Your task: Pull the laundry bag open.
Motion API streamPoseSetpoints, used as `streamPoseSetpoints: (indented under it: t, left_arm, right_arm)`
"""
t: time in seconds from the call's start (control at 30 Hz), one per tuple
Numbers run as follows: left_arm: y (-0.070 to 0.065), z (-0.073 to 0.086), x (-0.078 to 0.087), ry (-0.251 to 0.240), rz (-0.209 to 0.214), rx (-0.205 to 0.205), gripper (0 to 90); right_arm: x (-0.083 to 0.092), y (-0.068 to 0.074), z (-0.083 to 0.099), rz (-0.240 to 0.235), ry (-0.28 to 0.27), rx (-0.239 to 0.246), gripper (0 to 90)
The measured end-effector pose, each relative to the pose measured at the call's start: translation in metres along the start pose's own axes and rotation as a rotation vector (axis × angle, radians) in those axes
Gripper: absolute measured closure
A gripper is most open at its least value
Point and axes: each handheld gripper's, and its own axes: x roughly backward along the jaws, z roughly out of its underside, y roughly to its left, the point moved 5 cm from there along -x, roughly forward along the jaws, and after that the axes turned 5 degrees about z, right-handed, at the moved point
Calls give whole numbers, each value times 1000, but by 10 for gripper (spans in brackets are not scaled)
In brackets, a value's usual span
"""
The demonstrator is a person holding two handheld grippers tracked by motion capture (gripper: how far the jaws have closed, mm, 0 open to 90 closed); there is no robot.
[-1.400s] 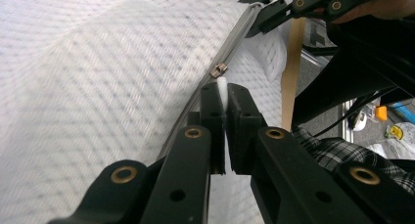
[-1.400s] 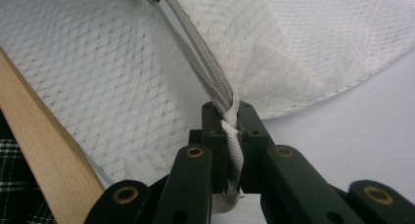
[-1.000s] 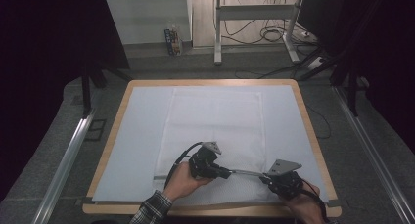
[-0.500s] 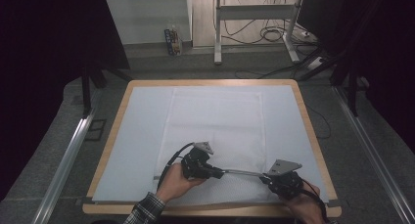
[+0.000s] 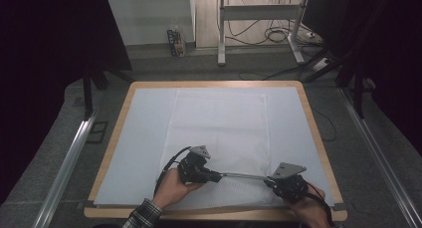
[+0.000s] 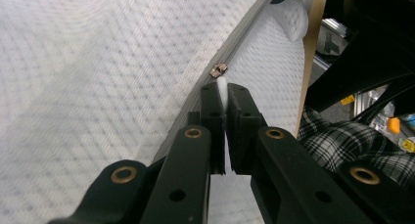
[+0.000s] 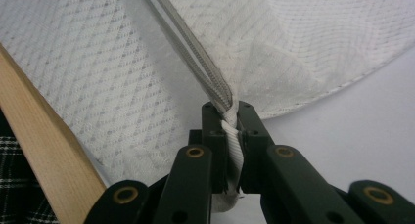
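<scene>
White mesh cover (image 5: 219,123): left gripper (image 6: 225,94) is clamping the zipper pull (image 6: 221,84), right gripper (image 7: 229,114) clamping the zipper's end (image 7: 230,136), tensioning it.

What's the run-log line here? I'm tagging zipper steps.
left gripper: shut on zipper pull | right gripper: shut on zipper end | mesh cover: flat

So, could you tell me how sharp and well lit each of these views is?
High view: soft and dim, dark surround, the white cloth brightest. Left gripper view: zipper pull fairly sharp, near cloth at left blurred, black left claw lit well enough. Right gripper view: zipper crisp, cloth evenly lit, no glare.
</scene>
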Motion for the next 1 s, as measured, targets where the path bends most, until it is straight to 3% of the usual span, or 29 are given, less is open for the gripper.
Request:
streamPoseSetpoints:
  t: [0.43,1.0]
  left_arm:
    - [4,13,11,-31,-2,21,873]
    - [11,39,37,-57,-59,69,872]
  right_arm:
    - [0,1,-1,6,-9,0,843]
    - [0,0,1,9,-6,-8,842]
